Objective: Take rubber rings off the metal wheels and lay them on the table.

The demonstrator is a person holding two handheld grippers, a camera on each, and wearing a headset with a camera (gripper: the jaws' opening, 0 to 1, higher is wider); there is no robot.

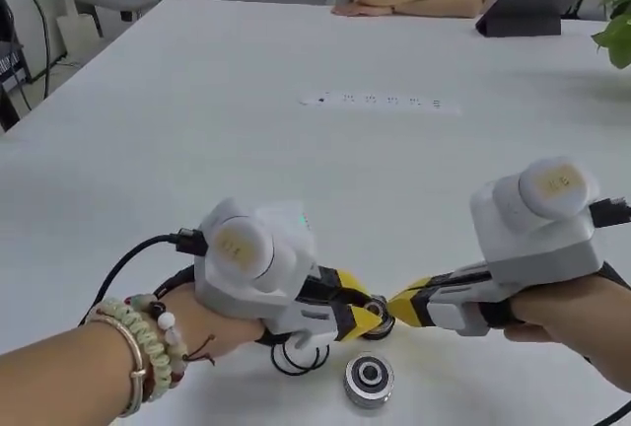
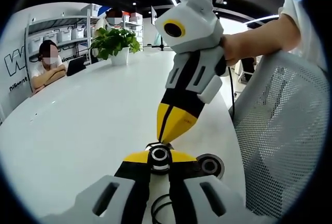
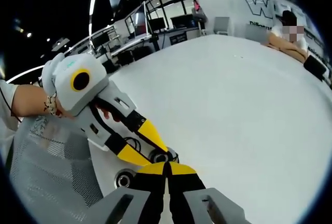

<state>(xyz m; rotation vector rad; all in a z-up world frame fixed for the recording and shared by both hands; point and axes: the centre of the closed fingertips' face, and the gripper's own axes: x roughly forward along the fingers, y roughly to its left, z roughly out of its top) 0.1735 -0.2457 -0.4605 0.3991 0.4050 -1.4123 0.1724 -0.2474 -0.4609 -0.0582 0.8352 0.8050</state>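
Nearest us on the table (image 1: 197,150) lie a spare wheel (image 1: 370,379) and loose rubber rings (image 1: 299,357). Just beyond, our left gripper (image 1: 369,317) pinches another wheel (image 2: 159,155). Our right gripper (image 1: 401,310), jaws pressed together, touches its rim. If we tug sideways, that wheel could pop out and roll away.

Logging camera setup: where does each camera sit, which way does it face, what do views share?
Head view: on the headset, facing forward and down at the table; left hand and right hand show.
Left gripper view: on the left gripper, facing the clamped wheel and right gripper; right forearm shows.
Right gripper view: on the right gripper, facing the left gripper; left wrist shows.
Shared: all show the clamped wheel and a loose wheel.
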